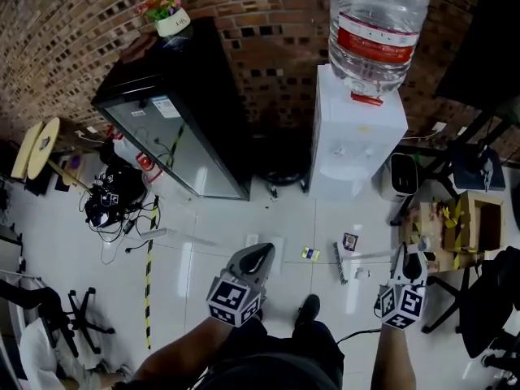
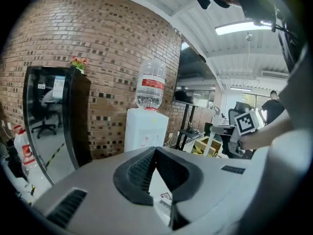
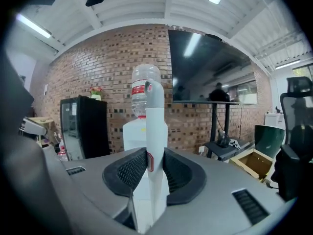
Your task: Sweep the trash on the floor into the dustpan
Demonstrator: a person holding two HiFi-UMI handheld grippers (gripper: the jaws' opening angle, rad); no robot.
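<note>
My left gripper (image 1: 261,255) is low over the white tiled floor, shut on a white dustpan (image 1: 271,244) whose pale edge pokes out past the jaws. In the left gripper view the jaw tips (image 2: 155,152) meet over the dustpan's white labelled part (image 2: 162,192). My right gripper (image 1: 405,260) is shut on a white broom handle (image 1: 370,255). The broom head (image 1: 340,264) rests on the floor between the two grippers. The handle (image 3: 154,126) rises upright between the right gripper's pads (image 3: 131,173). A small yellow scrap (image 1: 309,253) and a dark card (image 1: 350,240) lie near the broom head.
A white water dispenser (image 1: 357,136) and a black glass-door cabinet (image 1: 175,112) stand against the brick wall ahead. Cardboard boxes (image 1: 475,222) and chair legs crowd the right. Tangled cables (image 1: 110,205) and a chair base (image 1: 77,315) lie left. The person's shoe (image 1: 307,307) is below.
</note>
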